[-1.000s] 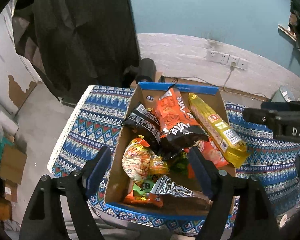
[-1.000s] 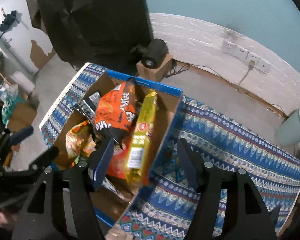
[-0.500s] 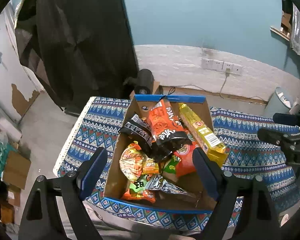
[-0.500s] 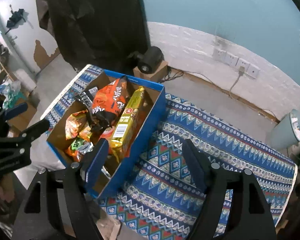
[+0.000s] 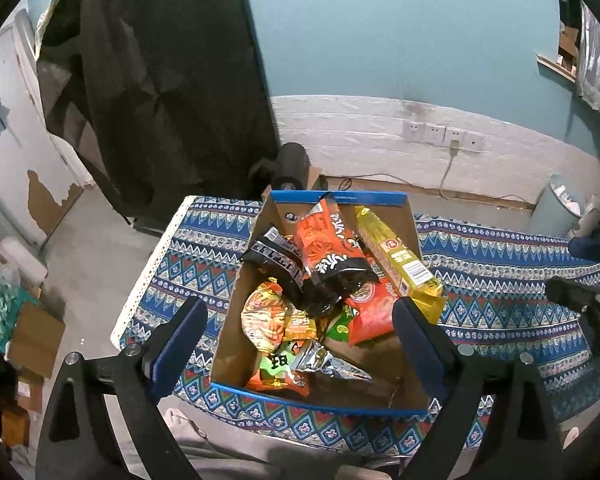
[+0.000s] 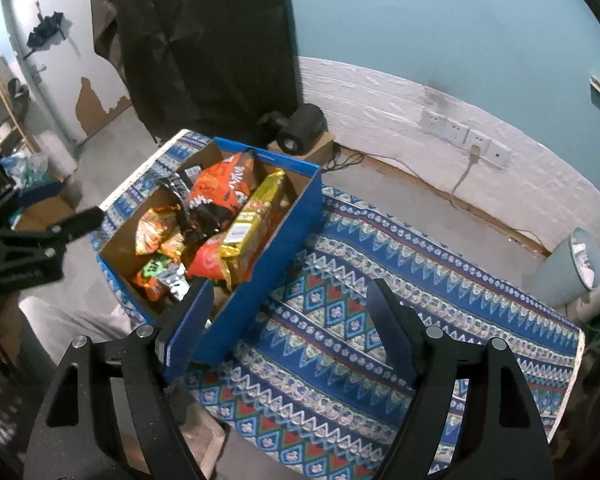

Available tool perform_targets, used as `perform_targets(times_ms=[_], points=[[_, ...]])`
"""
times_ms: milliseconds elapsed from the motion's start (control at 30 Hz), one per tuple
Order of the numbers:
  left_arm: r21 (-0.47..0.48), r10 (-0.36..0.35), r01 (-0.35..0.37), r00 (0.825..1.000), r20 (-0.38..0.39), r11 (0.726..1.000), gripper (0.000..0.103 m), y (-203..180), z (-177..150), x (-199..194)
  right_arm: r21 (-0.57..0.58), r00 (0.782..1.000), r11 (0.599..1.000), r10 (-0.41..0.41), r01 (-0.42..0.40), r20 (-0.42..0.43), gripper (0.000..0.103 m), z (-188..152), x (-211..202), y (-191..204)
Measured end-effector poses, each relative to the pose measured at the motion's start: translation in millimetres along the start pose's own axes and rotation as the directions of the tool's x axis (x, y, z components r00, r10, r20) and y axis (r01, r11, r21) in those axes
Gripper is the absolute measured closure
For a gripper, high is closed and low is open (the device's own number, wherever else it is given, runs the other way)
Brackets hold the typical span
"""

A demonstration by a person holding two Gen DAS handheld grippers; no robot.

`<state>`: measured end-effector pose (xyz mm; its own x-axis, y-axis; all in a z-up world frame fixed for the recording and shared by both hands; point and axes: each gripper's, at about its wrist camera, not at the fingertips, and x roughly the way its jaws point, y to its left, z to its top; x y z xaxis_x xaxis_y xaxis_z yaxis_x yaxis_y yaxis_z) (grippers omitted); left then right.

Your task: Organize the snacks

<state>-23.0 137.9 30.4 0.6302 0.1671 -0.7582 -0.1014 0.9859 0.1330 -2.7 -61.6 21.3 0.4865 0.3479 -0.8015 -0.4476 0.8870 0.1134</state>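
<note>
Blue box (image 5: 342, 197), blue zigzag-patterned cloth (image 6: 380, 320)

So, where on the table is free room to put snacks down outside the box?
The patterned cloth right of the box is bare up to its far edge by the bin. A narrower bare strip lies left of the box. Inside it is crowded, except for some bare floor in its near right corner.
</note>
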Motion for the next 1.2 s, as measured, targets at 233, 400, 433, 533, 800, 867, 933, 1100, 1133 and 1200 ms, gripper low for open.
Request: perform_targets(times_ms=[233, 400, 433, 533, 800, 867, 933, 1100, 1133, 1200], points=[[0.036, 0.002, -0.002, 1.000, 0.010, 0.999, 0.003, -10, -1, -1, 0.020, 1.000, 1.000, 0.005, -0.005, -0.008, 0.024, -4, 3, -7], [0.048, 0.000, 0.000, 1.000, 0.004, 0.999, 0.003, -13, -2, 1, 0.025, 1.000, 1.000, 0.006, -0.006, 0.001, 0.024, -4, -1, -9], [0.047, 0.000, 0.000, 1.000, 0.003, 0.999, 0.003, -13, -1, 1, 0.024, 1.000, 1.000, 0.008, -0.008, 0.002, 0.024, -4, -1, -9], [0.045, -0.001, 0.001, 1.000, 0.000, 0.999, 0.003, -14, -1, 2, 0.024, 1.000, 1.000, 0.006, -0.006, 0.004, 0.024, -3, -2, -10], [0.046, -0.011, 0.011, 1.000, 0.003, 0.999, 0.003, -15, -1, -1, 0.028, 1.000, 1.000, 0.004, -0.004, -0.001, 0.024, -4, -2, -10], [0.050, -0.015, 0.015, 1.000, 0.003, 0.999, 0.003, -16, -1, -2, 0.029, 1.000, 1.000, 0.003, -0.003, -0.003, 0.024, -3, -1, -12], [0.053, -0.017, 0.017, 1.000, 0.001, 0.998, 0.003, -16, -2, -1, 0.029, 1.000, 1.000, 0.003, -0.002, -0.006, 0.024, -3, 0, -13], [0.050, -0.014, 0.015, 1.000, -0.002, 0.999, 0.003, -16, -2, 0, 0.029, 1.000, 1.000, 0.002, -0.002, -0.008, 0.024, -3, 1, -13], [0.048, -0.015, 0.015, 1.000, -0.003, 0.999, 0.003, -16, -2, 0, 0.029, 1.000, 1.000, 0.000, 0.000, -0.009, 0.024, -3, 2, -13], [0.049, -0.014, 0.014, 1.000, -0.006, 0.999, 0.003, -17, -3, 0, 0.032, 1.000, 0.999, 0.001, 0.000, -0.009, 0.024, -3, 2, -13]])
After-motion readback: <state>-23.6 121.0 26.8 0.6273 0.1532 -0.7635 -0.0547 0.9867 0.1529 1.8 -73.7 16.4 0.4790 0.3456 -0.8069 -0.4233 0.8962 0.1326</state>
